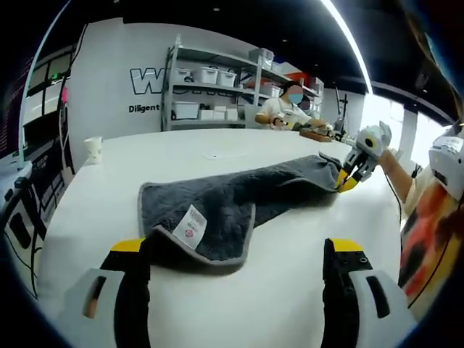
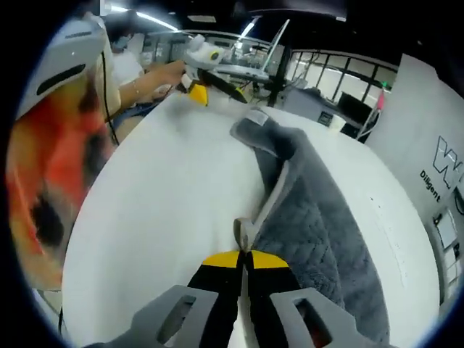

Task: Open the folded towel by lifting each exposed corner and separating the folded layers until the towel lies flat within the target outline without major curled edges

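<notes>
Desk [image 1: 217, 145]: white, round, bearing the towel.
Towel [image 1: 239, 199]: grey, folded, rumpled, lying mid-desk; label [image 1: 190, 226] on near corner.
Right tool [image 2: 243, 255]: clamped on towel's edge.
Left tool [image 1: 238, 250]: jaws spread, just short of towel.

surface: white table [image 1: 217, 148] | on it: grey towel [image 1: 239, 199], partly folded; paper cup [image 1: 93, 149] near far edge

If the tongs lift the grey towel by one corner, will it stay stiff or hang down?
Probably it hangs down: the towel lies in soft folds and ripples on the table. Its thick pile suggests some weight, so the rest may drag. The right tongs, shut on its edge, seem to hold without slipping.
</notes>
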Available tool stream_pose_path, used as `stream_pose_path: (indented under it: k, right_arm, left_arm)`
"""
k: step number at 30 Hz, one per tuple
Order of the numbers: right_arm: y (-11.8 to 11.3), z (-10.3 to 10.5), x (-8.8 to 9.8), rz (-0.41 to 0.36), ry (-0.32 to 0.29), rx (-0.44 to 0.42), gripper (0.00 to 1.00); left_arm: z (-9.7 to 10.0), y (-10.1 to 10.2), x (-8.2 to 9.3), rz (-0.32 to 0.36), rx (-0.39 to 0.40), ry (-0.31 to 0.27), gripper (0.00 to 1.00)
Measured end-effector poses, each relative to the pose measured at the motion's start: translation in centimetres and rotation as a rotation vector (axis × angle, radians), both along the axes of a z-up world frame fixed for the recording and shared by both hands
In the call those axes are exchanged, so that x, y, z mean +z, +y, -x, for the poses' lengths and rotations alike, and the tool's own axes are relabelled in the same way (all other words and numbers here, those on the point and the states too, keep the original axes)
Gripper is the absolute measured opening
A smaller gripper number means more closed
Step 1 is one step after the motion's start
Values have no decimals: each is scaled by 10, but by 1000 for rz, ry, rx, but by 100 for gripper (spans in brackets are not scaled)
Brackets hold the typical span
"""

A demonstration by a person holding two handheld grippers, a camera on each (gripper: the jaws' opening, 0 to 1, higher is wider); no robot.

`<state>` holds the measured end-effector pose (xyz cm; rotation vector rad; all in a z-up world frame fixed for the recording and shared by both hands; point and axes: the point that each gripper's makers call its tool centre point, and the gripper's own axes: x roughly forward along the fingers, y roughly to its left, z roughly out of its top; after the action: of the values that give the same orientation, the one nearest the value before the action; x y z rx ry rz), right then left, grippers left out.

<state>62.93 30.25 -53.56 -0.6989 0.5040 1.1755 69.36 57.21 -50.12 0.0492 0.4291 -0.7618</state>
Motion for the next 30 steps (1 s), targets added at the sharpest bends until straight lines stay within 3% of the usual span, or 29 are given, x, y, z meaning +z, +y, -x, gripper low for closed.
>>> stream_pose_path:
  k: [10, 14, 20, 22, 25, 28, 30]
  right_arm:
    - [4, 8, -20, 7, 83, 1, 0]
    - [8, 7, -18, -79, 143, -54, 0]
    - [7, 8, -14, -91, 119, -57, 1]
    - [8, 12, -8, -128, 138, -65, 1]
    - [7, 9, 5, -214, 148, -120, 6]
    - [1, 7, 15, -247, 127, -149, 14]
    - [-3, 6, 21, -270, 107, -170, 24]
  left_arm:
    - [1, 0, -4, 0, 2, 13, 98]
    - [1, 2, -7, 6, 13, 25, 98]
    - [0, 4, -12, 1, 24, 42, 97]
    - [0, 4, -12, 6, 29, 43, 97]
    - [0, 3, -12, 17, 30, 48, 97]
    - [1, 2, -14, 32, 35, 63, 97]
    - [0, 3, -16, 33, 45, 71, 97]
